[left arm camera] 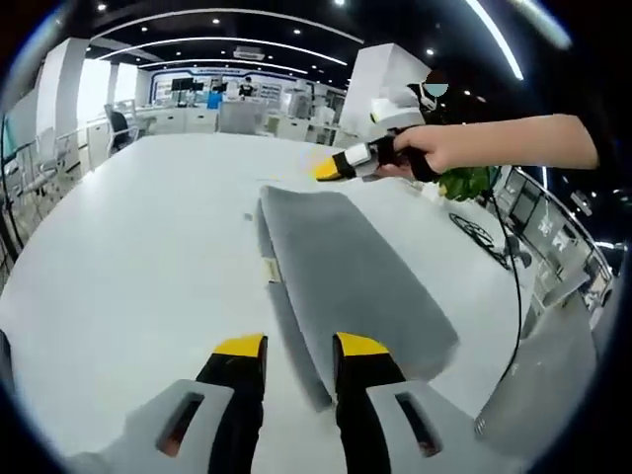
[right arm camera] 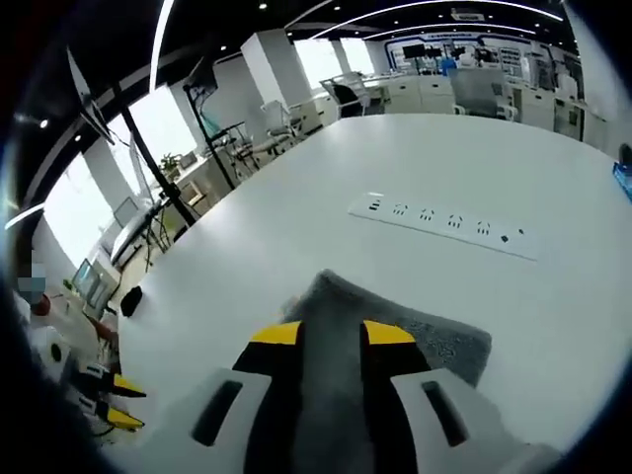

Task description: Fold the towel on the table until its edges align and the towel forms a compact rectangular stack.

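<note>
A big white table (left arm camera: 138,247) is filling a bright office. The gray towel (left arm camera: 346,272), folded long, is lying mid-frame. Both claws, left gripper (left arm camera: 301,348) and right gripper (right arm camera: 332,334), are open over its ends. Pinch both ends evenly, then fold.

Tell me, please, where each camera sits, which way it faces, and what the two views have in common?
Left gripper view: rides the left gripper, looking along the grey towel at the right gripper, held by a hand.
Right gripper view: rides the right gripper, over a towel end, facing the socket strip; the left gripper shows lower left.
Shared: towel, white table.
</note>
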Demonstrator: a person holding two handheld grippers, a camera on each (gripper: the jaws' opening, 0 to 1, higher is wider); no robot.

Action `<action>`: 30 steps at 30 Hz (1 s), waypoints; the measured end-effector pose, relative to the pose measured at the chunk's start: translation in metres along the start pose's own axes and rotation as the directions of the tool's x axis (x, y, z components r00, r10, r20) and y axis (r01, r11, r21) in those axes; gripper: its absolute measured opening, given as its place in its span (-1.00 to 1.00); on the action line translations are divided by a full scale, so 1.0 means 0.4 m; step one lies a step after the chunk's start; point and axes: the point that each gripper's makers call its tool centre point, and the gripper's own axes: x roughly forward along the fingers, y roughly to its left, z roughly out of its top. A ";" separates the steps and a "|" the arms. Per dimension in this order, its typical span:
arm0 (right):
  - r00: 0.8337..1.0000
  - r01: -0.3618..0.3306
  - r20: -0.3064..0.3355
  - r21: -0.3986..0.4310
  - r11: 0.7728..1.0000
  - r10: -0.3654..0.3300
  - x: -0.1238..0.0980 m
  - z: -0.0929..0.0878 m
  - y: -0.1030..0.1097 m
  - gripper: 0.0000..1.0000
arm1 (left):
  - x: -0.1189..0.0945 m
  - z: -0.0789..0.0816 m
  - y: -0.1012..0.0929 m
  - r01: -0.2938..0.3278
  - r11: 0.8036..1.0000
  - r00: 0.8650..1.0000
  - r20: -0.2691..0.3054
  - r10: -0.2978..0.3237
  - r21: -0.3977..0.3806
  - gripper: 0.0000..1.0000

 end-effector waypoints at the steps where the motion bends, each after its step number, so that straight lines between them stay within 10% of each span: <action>1: 1.000 0.004 0.000 -0.002 1.000 -0.004 -0.008 -0.003 -0.003 -0.52 | 0.001 0.009 0.003 0.003 1.000 1.000 0.002 -0.003 0.005 -0.42; 19: 0.996 0.084 0.004 0.018 0.996 -0.084 -0.154 -0.094 -0.081 -0.15 | 0.048 0.096 -0.006 0.003 0.989 1.000 -0.009 -0.001 0.150 0.14; 30: 0.996 0.088 -0.009 0.074 0.993 -0.087 -0.177 -0.170 -0.104 -0.13 | 0.093 0.119 0.028 -0.043 0.994 0.999 0.006 0.042 0.098 0.30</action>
